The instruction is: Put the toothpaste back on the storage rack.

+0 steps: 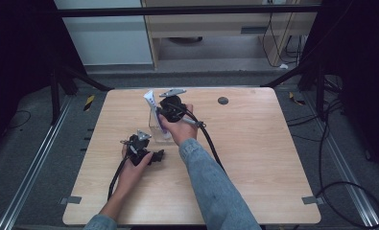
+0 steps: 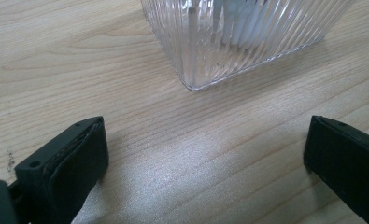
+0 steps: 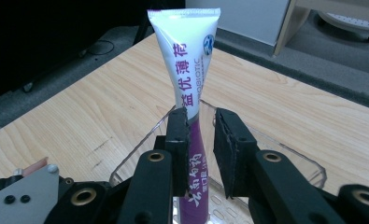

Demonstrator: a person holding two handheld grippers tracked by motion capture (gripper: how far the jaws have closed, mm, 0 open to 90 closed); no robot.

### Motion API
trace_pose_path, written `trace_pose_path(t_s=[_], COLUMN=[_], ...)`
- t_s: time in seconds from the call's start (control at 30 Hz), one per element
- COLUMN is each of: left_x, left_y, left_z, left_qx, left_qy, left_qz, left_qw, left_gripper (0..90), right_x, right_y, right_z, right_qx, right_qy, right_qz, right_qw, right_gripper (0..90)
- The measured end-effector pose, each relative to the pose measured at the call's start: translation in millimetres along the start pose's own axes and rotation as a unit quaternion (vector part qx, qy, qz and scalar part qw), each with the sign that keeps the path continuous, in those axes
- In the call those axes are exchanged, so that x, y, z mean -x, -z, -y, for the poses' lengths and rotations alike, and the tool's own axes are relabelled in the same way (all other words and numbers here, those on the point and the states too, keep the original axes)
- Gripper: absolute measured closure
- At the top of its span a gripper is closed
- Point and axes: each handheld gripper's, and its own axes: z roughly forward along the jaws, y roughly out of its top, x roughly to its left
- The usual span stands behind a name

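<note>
A white and purple toothpaste tube (image 3: 187, 51) stands upright in a clear ribbed container (image 3: 285, 144) near the table's middle. My right gripper (image 3: 201, 140) reaches over the container with a jaw on each side of the tube. Its left jaw touches the tube and a narrow gap shows at the right jaw, so it is open. From above, the tube (image 1: 150, 99) sticks up beside the right gripper (image 1: 160, 113). My left gripper (image 2: 205, 158) rests low on the wood, wide open with nothing in it, facing a corner of the container (image 2: 219, 46). The left gripper (image 1: 153, 154) lies just in front of the container (image 1: 157, 129).
A small dark round disc (image 1: 222, 100) lies near the far edge of the wooden table (image 1: 254, 163). A black cable (image 1: 211, 143) trails from the right gripper across the table. Metal rails and cables run along the floor on both sides.
</note>
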Motion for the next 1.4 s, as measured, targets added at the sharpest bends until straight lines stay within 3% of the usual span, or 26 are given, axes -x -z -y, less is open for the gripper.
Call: trace_pose_path(t_s=[0.27, 0.77, 1.0, 1.13, 1.4], left_x=[0.0, 0.1, 0.0, 0.1, 0.0], left_y=[0.0, -0.1, 0.0, 0.1, 0.2], left_z=[0.0, 0.0, 0.0, 0.0, -0.1], left_qx=[0.000, 0.001, 0.000, 0.000, -0.001], left_qy=[0.000, 0.001, 0.000, 0.001, 0.000], left_qz=[0.000, 0.000, 0.000, 0.000, 0.001], left_qw=[1.0000, 1.0000, 1.0000, 1.0000, 1.0000], left_gripper=[0.0, 0.0, 0.0, 0.0, 0.0], right_x=[3.5, 10.6, 19.5, 25.6, 29.8], right_y=[11.9, 27.4, 33.6, 33.0, 38.9], right_z=[-3.4, -0.3, 0.5, 1.5, 0.2], right_qx=[0.002, -0.011, -0.017, -0.030, -0.020], right_qy=[-0.004, 0.013, 0.014, 0.010, 0.002], right_qz=[-0.005, -0.005, -0.014, -0.029, -0.034], right_qw=[1.0000, 0.9998, 0.9997, 0.9991, 0.9992], right_gripper=[75.3, 71.6, 64.3, 55.0, 38.9])
